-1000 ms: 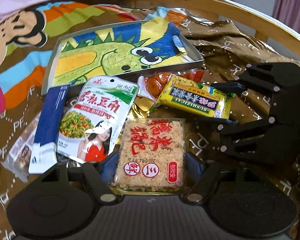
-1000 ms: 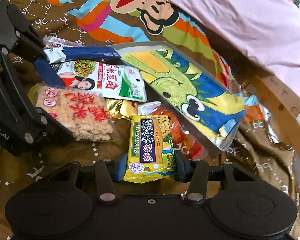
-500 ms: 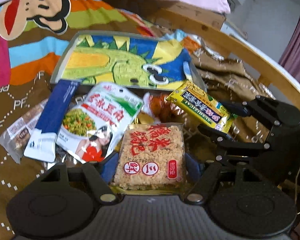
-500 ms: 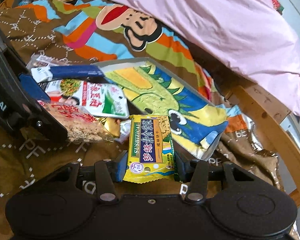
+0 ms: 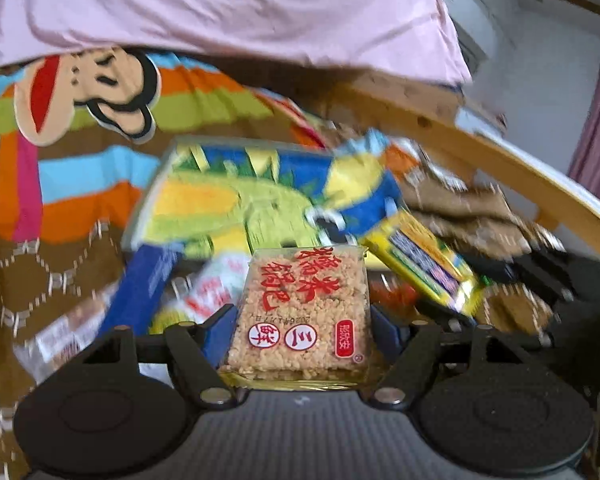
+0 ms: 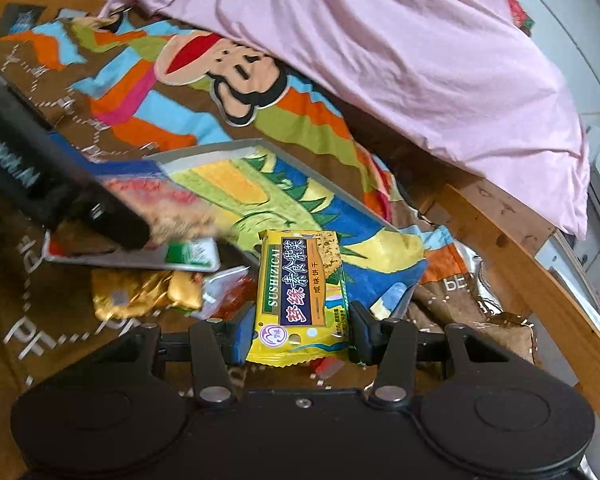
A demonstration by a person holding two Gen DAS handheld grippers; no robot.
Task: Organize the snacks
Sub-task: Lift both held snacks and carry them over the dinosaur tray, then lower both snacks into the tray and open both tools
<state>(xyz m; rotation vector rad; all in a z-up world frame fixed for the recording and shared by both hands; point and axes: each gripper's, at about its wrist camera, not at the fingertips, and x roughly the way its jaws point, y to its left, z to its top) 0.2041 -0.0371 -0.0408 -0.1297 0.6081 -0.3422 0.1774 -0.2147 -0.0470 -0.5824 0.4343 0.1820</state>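
The left claw was clamped on a clear packet of rice crackers with red lettering, the blue pads pressed against both of its long sides; the packet was held clear of the bed. The right claw was clamped in the same way on a yellow biscuit packet, gripped near its lower end and raised off the bedding. Both packets were carried over the brown patterned blanket that covered the bed, near the curved wooden bed edge. Just beyond the held packets a shallow grey tray, lined with a green cartoon dinosaur picture, was laid on the blanket. Other snacks were left loose on the blanket beside the tray's near side: a white and green pouch, a gold foil packet, a red packet and a blue packet. A pink quilt was heaped toward the far side of the bed.
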